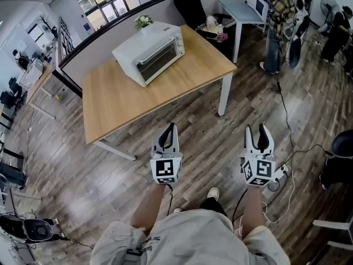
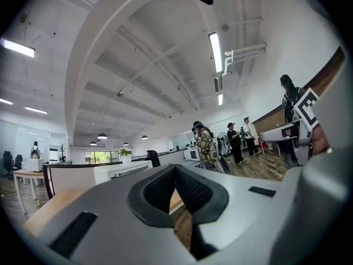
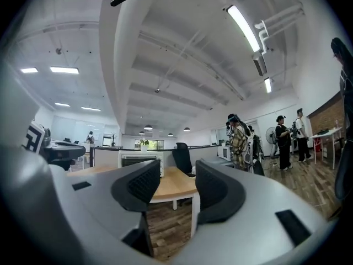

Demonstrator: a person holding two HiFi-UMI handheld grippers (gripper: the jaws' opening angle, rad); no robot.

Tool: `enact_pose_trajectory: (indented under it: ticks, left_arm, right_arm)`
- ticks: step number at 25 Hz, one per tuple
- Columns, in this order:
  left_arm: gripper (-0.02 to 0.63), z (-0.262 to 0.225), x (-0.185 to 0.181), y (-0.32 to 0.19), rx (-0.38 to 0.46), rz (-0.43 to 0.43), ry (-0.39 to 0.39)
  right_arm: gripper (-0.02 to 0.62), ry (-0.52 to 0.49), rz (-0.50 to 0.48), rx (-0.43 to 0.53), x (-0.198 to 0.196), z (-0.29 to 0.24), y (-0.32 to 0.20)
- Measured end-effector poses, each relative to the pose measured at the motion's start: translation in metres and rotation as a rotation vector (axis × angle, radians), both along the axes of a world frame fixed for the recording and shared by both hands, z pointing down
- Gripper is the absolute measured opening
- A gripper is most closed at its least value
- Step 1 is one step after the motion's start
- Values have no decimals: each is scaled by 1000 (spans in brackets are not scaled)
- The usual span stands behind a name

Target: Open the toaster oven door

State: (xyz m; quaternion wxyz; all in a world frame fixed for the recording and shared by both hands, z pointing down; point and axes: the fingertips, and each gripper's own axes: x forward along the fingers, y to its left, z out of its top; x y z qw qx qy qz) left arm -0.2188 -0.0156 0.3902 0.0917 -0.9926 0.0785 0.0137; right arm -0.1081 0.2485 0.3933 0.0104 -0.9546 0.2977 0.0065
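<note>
A white toaster oven (image 1: 149, 51) stands at the far side of a wooden table (image 1: 127, 101), its glass door closed and facing me. Both grippers hang level over the wood floor, well short of the table's near edge. My left gripper (image 1: 171, 127) has its fingertips touching, with nothing between them; in the left gripper view (image 2: 175, 170) the pads meet at the top, and the toaster oven (image 2: 121, 171) shows far behind. My right gripper (image 1: 258, 128) stands open and empty; in the right gripper view (image 3: 177, 186) there is a clear gap, with the toaster oven (image 3: 139, 161) beyond it.
A small potted plant (image 1: 143, 21) sits behind the oven. A black chair (image 1: 193, 4) stands past the table. A person in a plaid shirt (image 1: 278, 15) stands by a second table with a microwave (image 1: 256, 1). Cables and a power strip (image 1: 281, 173) lie on the floor at right.
</note>
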Motion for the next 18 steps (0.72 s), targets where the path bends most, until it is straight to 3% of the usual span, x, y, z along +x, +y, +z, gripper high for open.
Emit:
enact_pose_trajectory:
  ticks: [4, 18]
  left_arm:
    - [14, 5, 33, 14, -31, -9, -20]
    - [15, 5, 113, 53, -29, -22, -11]
  right_arm:
    - [196, 14, -22, -49, 26, 2, 13]
    - [196, -12, -38, -32, 106, 8, 51]
